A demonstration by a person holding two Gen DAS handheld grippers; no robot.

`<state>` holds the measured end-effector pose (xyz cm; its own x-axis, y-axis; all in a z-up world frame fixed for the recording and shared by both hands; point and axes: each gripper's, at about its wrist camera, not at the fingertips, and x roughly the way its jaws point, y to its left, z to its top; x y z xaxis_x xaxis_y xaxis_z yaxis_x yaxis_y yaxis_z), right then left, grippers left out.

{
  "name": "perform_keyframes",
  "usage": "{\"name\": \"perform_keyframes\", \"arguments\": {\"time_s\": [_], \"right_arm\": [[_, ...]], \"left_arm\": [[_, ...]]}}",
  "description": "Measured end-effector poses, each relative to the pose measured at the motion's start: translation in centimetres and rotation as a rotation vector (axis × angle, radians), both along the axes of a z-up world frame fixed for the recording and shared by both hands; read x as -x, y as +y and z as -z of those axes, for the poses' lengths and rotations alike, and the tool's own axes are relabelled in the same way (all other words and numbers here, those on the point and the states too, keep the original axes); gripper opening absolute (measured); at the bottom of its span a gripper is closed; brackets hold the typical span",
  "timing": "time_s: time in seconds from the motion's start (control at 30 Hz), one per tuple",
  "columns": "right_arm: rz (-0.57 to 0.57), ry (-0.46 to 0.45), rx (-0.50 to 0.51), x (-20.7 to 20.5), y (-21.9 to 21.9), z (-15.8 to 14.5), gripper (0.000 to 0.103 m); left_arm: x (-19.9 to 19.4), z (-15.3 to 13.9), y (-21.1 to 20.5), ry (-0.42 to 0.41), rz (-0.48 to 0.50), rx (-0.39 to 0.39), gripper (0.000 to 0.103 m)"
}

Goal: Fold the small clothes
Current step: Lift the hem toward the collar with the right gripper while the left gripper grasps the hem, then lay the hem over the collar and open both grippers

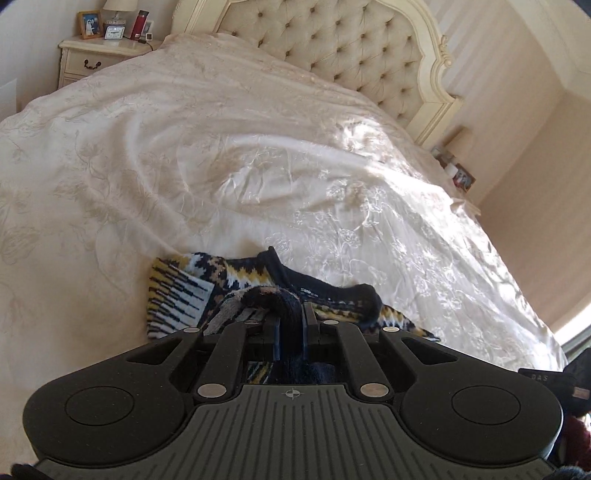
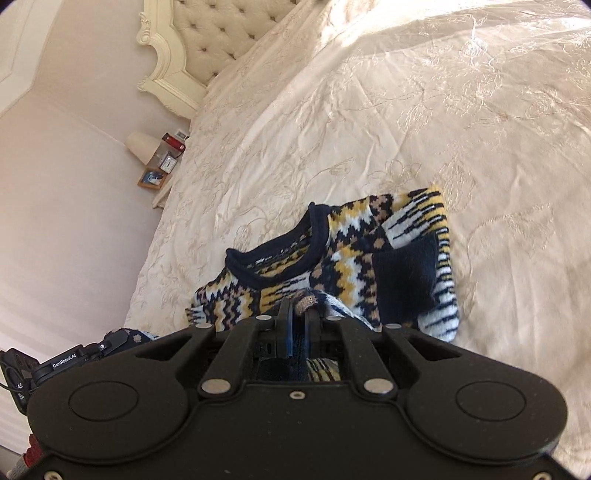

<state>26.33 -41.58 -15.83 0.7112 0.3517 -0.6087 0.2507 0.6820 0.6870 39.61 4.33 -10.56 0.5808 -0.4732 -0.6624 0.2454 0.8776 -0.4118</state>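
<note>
- Sweater: small knit, navy/yellow/white zigzag pattern, lying on the bed near its edge, partly folded over itself.
- Left gripper: fingers pressed together on a bunched fold of the sweater's dark knit; fabric arches up over the tips and runs back between them.
- Right gripper: fingers close together, pinching a fold of the same sweater; a tan/speckled bit of knit pokes out at the tips.
- Both pinch points sit at the near edge of the garment, close to each other.
- Right wrist view: navy collar opens just beyond the fingers; a navy patch lies on the right part of the sweater; a striped yellow/white section sits at the far right corner.
- Left wrist view: same garment spreads left and right of the fingers, striped panel on the left, dark collar rim in the middle.
- Left gripper's body shows at lower left of the right wrist view, just beside the sweater's edge.
- Bed: cream embroidered bedspread, rumpled, sunlit patch on one side.
- Tufted headboard at the far end.
- Nightstand beside the headboard carries a lamp, framed photo, small clock and red bottle.
</note>
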Motion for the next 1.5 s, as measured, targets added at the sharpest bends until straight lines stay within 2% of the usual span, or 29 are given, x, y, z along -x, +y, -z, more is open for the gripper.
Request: {"name": "perform_keyframes", "arguments": {"time_s": [0.2, 0.4, 0.5, 0.67, 0.77, 0.8, 0.83, 0.9, 1.03, 1.17, 1.27, 1.5], "right_arm": [[0.036, 0.052, 0.01, -4.2, -1.0, 2.4, 0.011], [0.052, 0.109, 0.014, -6.7, -1.5, 4.5, 0.012], [0.067, 0.134, 0.017, -7.5, -1.6, 5.3, 0.02], [0.076, 0.137, 0.028, -7.9, -1.7, 5.3, 0.021], [0.077, 0.133, 0.054, -7.9, -1.6, 5.0, 0.023], [0.085, 0.13, 0.058, -7.8, -1.6, 4.9, 0.029], [0.099, 0.123, 0.06, -7.6, -1.7, 4.7, 0.039], [0.132, 0.106, 0.053, -7.3, -2.0, 4.4, 0.049], [0.165, 0.079, 0.061, -6.9, -2.6, 3.2, 0.05], [0.135, 0.07, 0.109, -6.6, -2.7, 2.2, 0.05], [0.113, 0.084, 0.134, -6.4, -2.6, 2.2, 0.05], [0.051, 0.128, 0.185, -5.3, -1.4, 3.2, 0.05]], "left_arm": [[-4.5, 2.6, -1.3, 0.034, -0.01, -0.047, 0.01], [-7.7, 5.2, -2.1, 0.085, -0.009, -0.101, 0.013], [-8.9, 6.1, -2.0, 0.117, -0.023, -0.099, 0.015], [-10.2, 6.9, -1.6, 0.16, -0.027, -0.077, 0.018], [-10.3, 6.7, -1.6, 0.158, -0.025, -0.075, 0.022], [-10.3, 6.5, -1.7, 0.154, -0.023, -0.077, 0.024], [-10.3, 6.3, -1.7, 0.151, -0.02, -0.08, 0.027], [-10.5, 6.1, -1.8, 0.161, -0.01, -0.086, 0.032], [-10.8, 5.3, -1.6, 0.155, -0.02, -0.08, 0.037], [-10.7, 4.0, -0.9, 0.116, -0.042, -0.074, 0.047], [-10.2, 3.6, -0.5, 0.111, -0.033, -0.097, 0.048], [-6.0, 6.4, 1.0, 0.206, 0.037, -0.21, 0.048]]}}
